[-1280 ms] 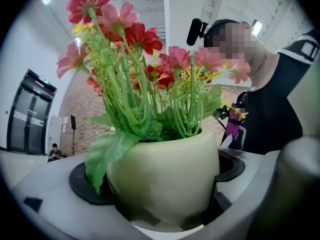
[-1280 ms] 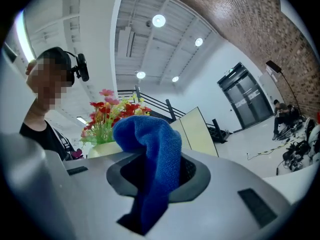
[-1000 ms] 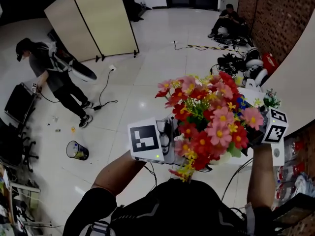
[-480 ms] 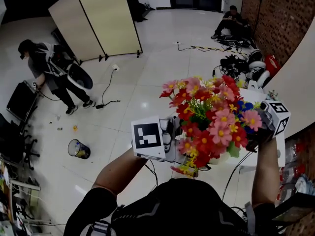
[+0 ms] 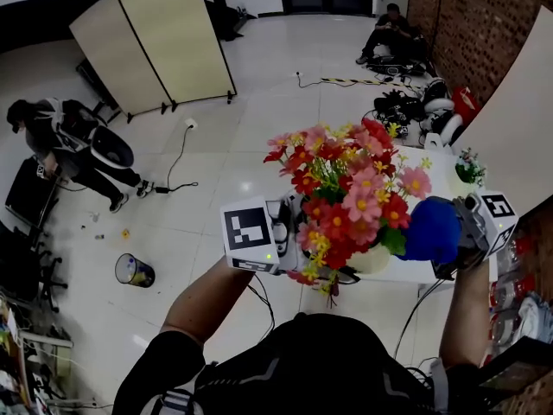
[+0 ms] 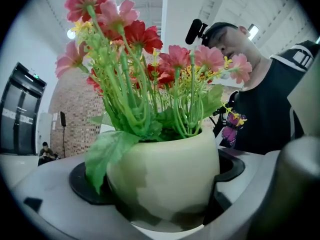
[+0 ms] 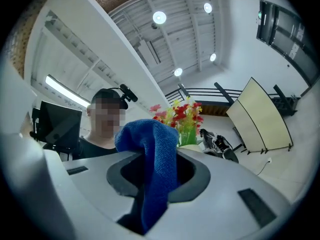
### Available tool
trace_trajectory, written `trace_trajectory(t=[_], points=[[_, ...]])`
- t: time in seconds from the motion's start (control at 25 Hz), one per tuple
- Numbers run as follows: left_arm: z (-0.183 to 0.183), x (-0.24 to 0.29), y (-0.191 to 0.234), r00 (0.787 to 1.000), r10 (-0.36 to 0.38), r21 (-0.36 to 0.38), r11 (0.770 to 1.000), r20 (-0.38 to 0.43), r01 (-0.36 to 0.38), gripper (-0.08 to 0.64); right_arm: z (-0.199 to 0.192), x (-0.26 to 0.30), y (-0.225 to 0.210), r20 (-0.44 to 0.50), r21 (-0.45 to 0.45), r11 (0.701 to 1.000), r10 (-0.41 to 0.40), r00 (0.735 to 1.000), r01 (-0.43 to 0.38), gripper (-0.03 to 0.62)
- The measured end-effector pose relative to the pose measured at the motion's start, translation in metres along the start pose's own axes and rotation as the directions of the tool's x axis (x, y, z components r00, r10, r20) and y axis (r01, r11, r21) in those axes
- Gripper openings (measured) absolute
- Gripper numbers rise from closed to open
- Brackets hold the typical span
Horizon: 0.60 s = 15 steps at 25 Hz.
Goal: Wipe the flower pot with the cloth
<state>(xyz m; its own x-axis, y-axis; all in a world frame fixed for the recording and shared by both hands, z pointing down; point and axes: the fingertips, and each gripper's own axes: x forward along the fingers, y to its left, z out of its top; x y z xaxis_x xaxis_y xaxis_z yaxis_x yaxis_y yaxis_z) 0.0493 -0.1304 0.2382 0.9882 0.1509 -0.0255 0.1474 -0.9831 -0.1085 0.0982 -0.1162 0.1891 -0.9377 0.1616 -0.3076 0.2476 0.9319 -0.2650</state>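
Observation:
A cream flower pot [image 6: 165, 181] full of red and pink flowers [image 5: 346, 193] is held up in the air, and my left gripper [image 6: 161, 199] is shut on its round body. In the head view only the pot's lower edge [image 5: 370, 260] shows under the blooms, to the right of my left gripper [image 5: 292, 247]. My right gripper [image 7: 150, 184] is shut on a blue cloth [image 7: 152, 154] that bunches up out of the jaws. From above, the cloth [image 5: 430, 229] sits just right of the flowers, close to the pot, with my right gripper [image 5: 455, 232] behind it. Whether cloth and pot touch is hidden.
A white table [image 5: 432, 271] lies beneath the pot, with a small potted plant [image 5: 469, 168] at its far end. A brick wall runs along the right. On the floor are a bin [image 5: 135, 270], cables, a folding screen [image 5: 151, 37] and two other people.
The blue cloth, hidden behind the flowers before, now shows at their right side. The pot and my left gripper have shifted slightly left.

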Motion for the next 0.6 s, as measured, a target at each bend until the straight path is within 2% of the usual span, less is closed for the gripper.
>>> trace_trajectory(t=[0.16, 0.28, 0.4, 0.52, 0.6], points=[[0.012, 0.003, -0.015, 0.999, -0.036, 0.0, 0.999, -0.007, 0.036, 0.578, 0.018, -0.017, -0.026, 0.083, 0.042, 0.998, -0.048, 0.995, 0.045, 0.089], [0.017, 0.003, -0.017, 0.998, -0.054, -0.009, 0.999, -0.012, 0.053, 0.578, 0.018, -0.012, -0.061, 0.084, 0.094, 0.995, -0.046, 0.995, 0.038, 0.089], [0.019, 0.002, -0.017, 0.999, -0.054, -0.008, 0.998, -0.006, 0.054, 0.578, 0.007, 0.005, -0.082, 0.044, 0.146, 0.989, 0.003, 0.999, -0.009, 0.089], [0.018, 0.002, -0.016, 1.0, -0.029, -0.018, 0.999, -0.006, 0.028, 0.578, -0.002, 0.018, -0.078, 0.03, 0.19, 0.978, 0.079, 0.996, -0.083, 0.089], [0.012, 0.002, -0.015, 1.0, -0.015, -0.011, 1.0, -0.019, 0.015, 0.578, -0.003, 0.015, -0.074, 0.036, 0.199, 0.975, 0.094, 0.995, -0.099, 0.089]])
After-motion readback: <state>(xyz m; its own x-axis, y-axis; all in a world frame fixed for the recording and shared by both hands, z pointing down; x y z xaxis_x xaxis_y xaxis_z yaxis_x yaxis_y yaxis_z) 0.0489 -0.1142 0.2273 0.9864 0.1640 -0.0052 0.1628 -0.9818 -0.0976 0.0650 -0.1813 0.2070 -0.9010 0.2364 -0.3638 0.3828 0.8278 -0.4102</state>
